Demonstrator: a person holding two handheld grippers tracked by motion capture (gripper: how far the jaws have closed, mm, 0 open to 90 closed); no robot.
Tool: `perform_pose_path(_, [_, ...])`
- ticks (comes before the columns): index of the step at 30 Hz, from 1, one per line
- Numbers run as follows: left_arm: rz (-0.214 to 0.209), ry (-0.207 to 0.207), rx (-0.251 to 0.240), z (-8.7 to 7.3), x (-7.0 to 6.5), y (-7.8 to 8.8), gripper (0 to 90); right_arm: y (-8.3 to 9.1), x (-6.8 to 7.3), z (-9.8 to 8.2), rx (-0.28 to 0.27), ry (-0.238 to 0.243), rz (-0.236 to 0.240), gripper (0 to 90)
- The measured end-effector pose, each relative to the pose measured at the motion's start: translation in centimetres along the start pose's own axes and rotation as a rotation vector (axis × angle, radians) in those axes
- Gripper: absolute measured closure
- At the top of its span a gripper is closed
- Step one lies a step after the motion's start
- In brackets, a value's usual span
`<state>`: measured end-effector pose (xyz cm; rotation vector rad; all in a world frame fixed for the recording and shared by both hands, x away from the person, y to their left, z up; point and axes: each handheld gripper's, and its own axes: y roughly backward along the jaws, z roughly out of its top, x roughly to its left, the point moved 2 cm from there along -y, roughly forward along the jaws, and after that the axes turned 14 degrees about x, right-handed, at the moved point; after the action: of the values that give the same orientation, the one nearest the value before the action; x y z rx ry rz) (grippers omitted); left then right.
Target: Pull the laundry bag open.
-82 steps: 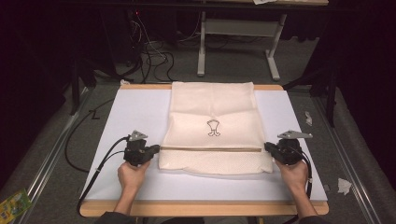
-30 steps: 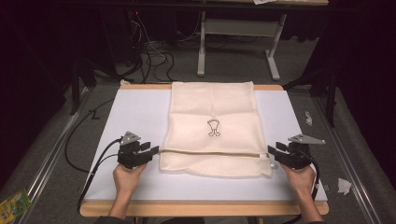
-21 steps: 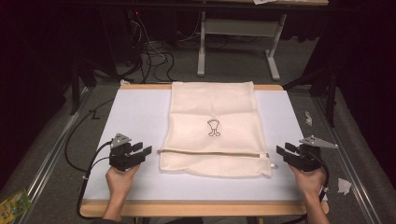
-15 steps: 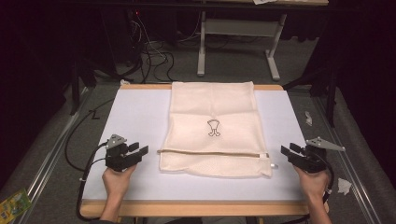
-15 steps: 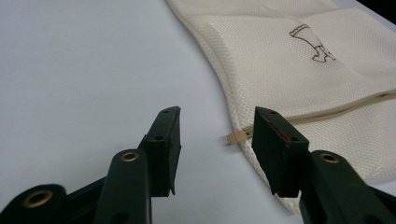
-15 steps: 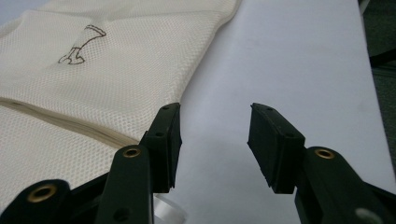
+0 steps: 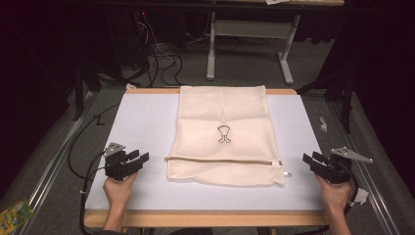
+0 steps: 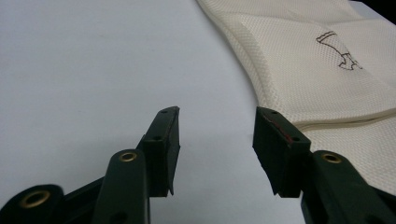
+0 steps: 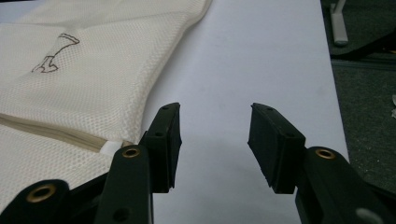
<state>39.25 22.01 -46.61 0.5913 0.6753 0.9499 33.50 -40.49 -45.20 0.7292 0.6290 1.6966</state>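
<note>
A cream mesh bag (image 7: 224,134) lies flat on the white table top (image 7: 142,117), with a small dark logo (image 7: 223,134) at its middle and a zipper (image 7: 220,159) across its near part. My left gripper (image 7: 139,159) sits on the table left of the bag, apart from it. Its jaws have just been opening and nothing is between them. In the left gripper view the left gripper (image 8: 217,112) is open, and the bag (image 8: 317,70) lies to the right. My right gripper (image 7: 308,159) is open near the table's right edge. In its own view the right gripper (image 9: 215,107) has the bag (image 9: 93,79) to its left.
The table has a wooden rim (image 7: 205,218) at the near side. Cables (image 7: 156,54) and metal desk legs (image 7: 286,63) stand on the floor beyond the table. A green packet (image 7: 14,215) lies on the floor at lower left. Paper scraps (image 7: 323,122) lie at the right.
Both grippers have moved outward from the bag's side edges at the zipper line, the left one leftward and the right one rightward. The bag has stayed flat on the table.
</note>
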Motion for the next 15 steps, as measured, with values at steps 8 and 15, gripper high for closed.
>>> perform_pose_path(8, [0.014, 0.026, 0.005, -0.1, 0.5, -0.6, 50.8, -0.5, -1.0, -0.7, 0.003, -0.035, -0.010, 54.3])
perform_pose_path(15, [0.042, 0.024, 0.018, -0.1, 0.7, -1.4, 50.2, -1.1, -1.5, -1.1, 0.010, -0.050, -0.025, 53.9])
